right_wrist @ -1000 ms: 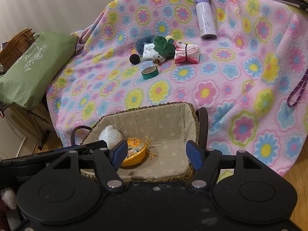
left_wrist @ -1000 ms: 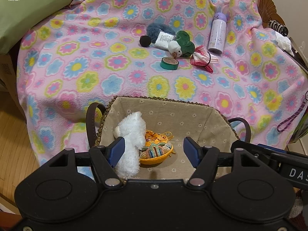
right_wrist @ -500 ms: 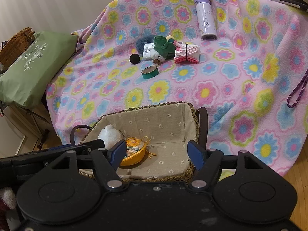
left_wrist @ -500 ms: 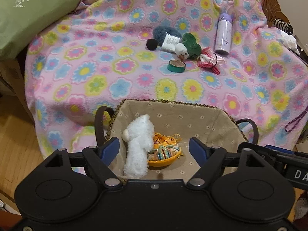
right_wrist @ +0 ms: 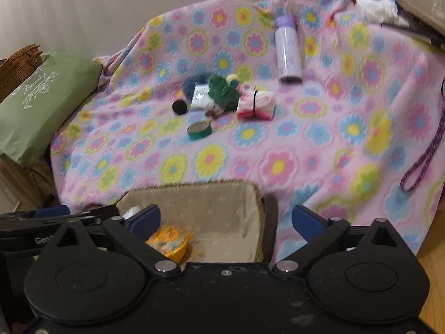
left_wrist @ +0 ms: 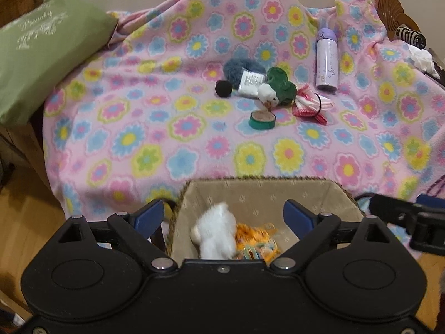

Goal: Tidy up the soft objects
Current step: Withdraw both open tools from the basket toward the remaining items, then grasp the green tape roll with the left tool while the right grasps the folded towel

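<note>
Both fingers widened; white plush lies between.

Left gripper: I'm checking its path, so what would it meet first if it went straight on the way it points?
Probably the white plush toy in the lined basket; the left gripper is opening, nothing held.

Both wrist cams – angled down, share basket.

The blanket is pink with many-coloured flowers. The plush toy is white, the tape roll green, the bottle lilac.
</note>
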`<state>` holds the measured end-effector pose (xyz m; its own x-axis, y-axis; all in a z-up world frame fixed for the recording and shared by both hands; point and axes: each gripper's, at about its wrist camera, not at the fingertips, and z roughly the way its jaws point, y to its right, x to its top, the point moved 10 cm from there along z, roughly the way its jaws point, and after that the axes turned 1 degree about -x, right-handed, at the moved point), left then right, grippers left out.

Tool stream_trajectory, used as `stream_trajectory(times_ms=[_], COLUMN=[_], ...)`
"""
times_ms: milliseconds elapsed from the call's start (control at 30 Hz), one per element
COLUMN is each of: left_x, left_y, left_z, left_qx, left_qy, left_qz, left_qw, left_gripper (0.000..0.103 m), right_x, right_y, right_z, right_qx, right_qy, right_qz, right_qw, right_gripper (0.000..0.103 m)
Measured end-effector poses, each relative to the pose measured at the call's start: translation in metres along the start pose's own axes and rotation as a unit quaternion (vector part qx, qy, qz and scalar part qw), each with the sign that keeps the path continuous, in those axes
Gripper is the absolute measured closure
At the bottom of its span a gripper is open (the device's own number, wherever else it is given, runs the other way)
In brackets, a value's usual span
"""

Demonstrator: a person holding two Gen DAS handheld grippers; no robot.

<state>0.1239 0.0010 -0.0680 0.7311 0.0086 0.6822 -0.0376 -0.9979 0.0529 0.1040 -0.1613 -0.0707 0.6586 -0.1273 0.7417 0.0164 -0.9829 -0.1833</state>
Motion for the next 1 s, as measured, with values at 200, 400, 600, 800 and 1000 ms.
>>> stream_trajectory(times_ms=[200, 400, 600, 800, 1000], left_x=[0.026, 0.046, 0.064, 0.073, 0.08], left_y=[0.0, 0.001, 0.005, 0.015, 0.026], left_z=[0.013, 0.037, 0.071, 0.109, 0.136], left_qx=[0.016, 0.013, 0.002, -0.011, -0.02], left_qy=[0.019, 0.011, -0.006, -0.027, -0.029], left_qz=[0.021, 0.026, 0.049, 0.074, 0.101], left_qw=[0.9995, 0.9995, 0.9988, 0.9969, 0.9943], left_gripper=[0.005, 0.004, 0.004, 0.005, 0.006], right_x=[0.036, 0.071, 0.091, 0.102, 0.118], right_y=[0.01, 0.024, 0.04, 0.051, 0.046], right_z=[0.015, 0.04, 0.091, 0.15, 0.195], right_qx=[0.004, -0.026, -0.01, -0.018, -0.01], right_qy=[0.031, 0.061, 0.015, -0.021, -0.031], right_qz=[0.014, 0.005, 0.048, 0.039, 0.029], right_qw=[0.999, 0.998, 0.999, 0.999, 0.999], right_gripper=[0.0, 0.0, 0.001, 0.018, 0.019])
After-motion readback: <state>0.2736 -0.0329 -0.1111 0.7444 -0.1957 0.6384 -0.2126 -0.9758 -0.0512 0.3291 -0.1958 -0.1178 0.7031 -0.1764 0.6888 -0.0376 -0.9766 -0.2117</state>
